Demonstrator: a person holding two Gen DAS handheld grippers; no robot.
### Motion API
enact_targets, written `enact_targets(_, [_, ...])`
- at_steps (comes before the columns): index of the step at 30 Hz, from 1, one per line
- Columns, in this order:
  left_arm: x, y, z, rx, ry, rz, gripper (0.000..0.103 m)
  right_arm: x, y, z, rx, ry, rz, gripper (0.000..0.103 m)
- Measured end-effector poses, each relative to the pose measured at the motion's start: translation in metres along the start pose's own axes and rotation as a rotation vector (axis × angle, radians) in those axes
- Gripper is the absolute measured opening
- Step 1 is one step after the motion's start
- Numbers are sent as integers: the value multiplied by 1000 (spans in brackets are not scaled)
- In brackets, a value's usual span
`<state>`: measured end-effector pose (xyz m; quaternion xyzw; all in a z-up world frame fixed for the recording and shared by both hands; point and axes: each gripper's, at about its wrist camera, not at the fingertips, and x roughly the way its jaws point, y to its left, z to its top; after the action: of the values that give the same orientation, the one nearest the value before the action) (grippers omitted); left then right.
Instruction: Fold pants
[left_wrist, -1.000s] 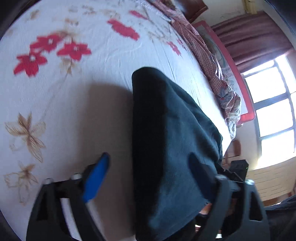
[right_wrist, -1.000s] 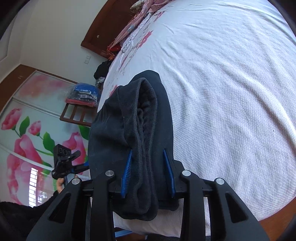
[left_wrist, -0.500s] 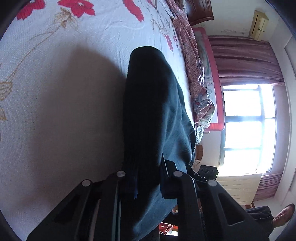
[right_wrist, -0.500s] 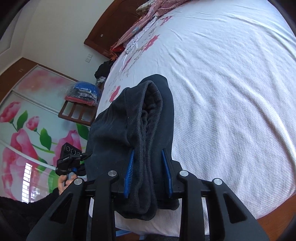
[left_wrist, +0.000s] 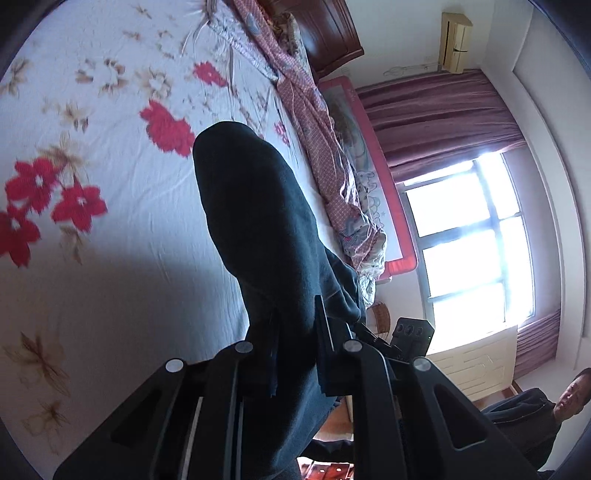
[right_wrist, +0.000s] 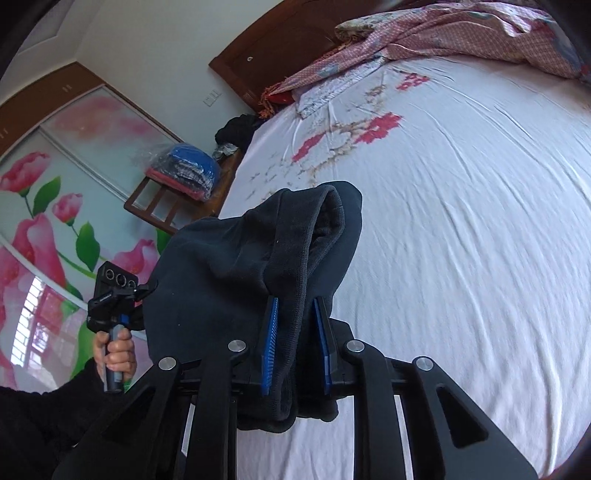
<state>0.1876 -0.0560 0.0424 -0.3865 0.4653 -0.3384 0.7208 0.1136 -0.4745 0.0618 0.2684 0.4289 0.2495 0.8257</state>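
Note:
The dark navy pants (left_wrist: 258, 221) hang bunched between both grippers above the white flowered bed sheet (left_wrist: 92, 129). My left gripper (left_wrist: 295, 332) is shut on one edge of the pants, the fabric filling the gap between its fingers. My right gripper (right_wrist: 295, 325) is shut on the ribbed waistband of the pants (right_wrist: 295, 240), with blue pads on both sides of the cloth. The other gripper (right_wrist: 114, 295) shows at the left in the right wrist view, held by a hand.
A pink patterned quilt (left_wrist: 325, 147) lies along the far side of the bed, by the wooden headboard (right_wrist: 258, 55). A window (left_wrist: 472, 240) and curtains are at the right. A chair with folded clothes (right_wrist: 184, 173) stands beside the bed. A person (left_wrist: 535, 413) stands at the lower right.
My left gripper went from open beside the pants to shut on them. Both grippers then lifted the pants up off the bed.

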Motion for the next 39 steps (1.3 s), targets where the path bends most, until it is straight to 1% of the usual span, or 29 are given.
enact_targets(3, [-27,11,29,30,-36,38,14,35,8,23,1,-9,25,15])
enact_targets(4, [-37,19,36,35,-45,54,14,47,9,28,11,-20,41,3])
enact_targets(6, [-49,36,52,32,-69,93,15,69,8,37,45,-42,95,3])
enact_targets(7, [-51,45,57,51,-68,125,15,85,7,39,58,-23,84,3])
enact_targets(8, [-48,59,63,50,-47,180,18,101,3,39,84,0,43,3])
enact_targets(9, [-47,78,66,24,-16,199,20,116,-4,35,122,27,20,3])
enact_targets(10, [-47,100,64,-8,10,260,26,125,-6,30,125,48,9,3])
enact_targets(11, [-49,120,63,-57,15,383,32,130,-6,24,127,57,2,3])
enact_targets(12, [-55,134,60,-69,11,381,32,133,-7,19,147,69,-8,3])
enact_targets(13, [-62,144,57,-74,-2,347,36,132,-8,15,156,77,1,11])
enact_targets(14, [-69,151,55,-85,-18,351,54,131,-8,11,155,83,21,28])
enact_targets(15, [-78,157,54,-95,-43,389,66,127,-10,9,162,76,12,39])
enact_targets(16, [-84,161,55,-98,-64,401,66,121,-14,7,173,64,10,44])
enact_targets(19, [-103,159,55,-105,-116,424,66,105,-14,13,159,35,0,44])
enact_targets(21, [-110,132,53,-39,-171,394,66,108,-18,24,173,37,-29,44])
enact_targets(22, [-109,116,48,10,-165,387,66,112,-21,33,181,33,-40,44])
enact_targets(24, [-100,83,32,110,-110,362,71,123,-28,52,233,11,25,45])
enact_targets(25, [-92,70,25,159,-83,347,73,131,-32,59,278,16,53,62])
enact_targets(26, [-80,57,14,222,-45,349,76,140,-35,66,308,22,47,70])
enact_targets(28, [-61,44,-4,308,39,367,76,161,-36,73,330,50,49,70])
enact_targets(29, [-49,39,-12,348,81,381,76,171,-37,74,340,68,44,68])
enact_targets(30, [-36,37,-21,384,126,395,76,179,-34,74,327,77,25,61])
enact_targets(31, [-30,39,-28,404,157,416,76,185,-28,77,285,93,-10,44])
enact_targets(32, [-25,41,-35,409,178,445,76,185,-22,79,244,74,-50,33])
enact_targets(34, [-22,46,-39,410,185,458,76,176,-4,84,143,19,-82,13])
enact_targets(35, [-20,46,-39,405,187,460,76,172,0,85,116,-8,-87,7])
enact_targets(36, [-23,48,-39,394,192,452,76,172,-4,85,131,-12,-87,7])
enact_targets(37, [-26,50,-39,383,191,439,76,175,-12,84,147,-1,-117,7])
enact_targets(39, [-25,49,-40,385,200,438,76,182,-27,76,183,54,-146,7])
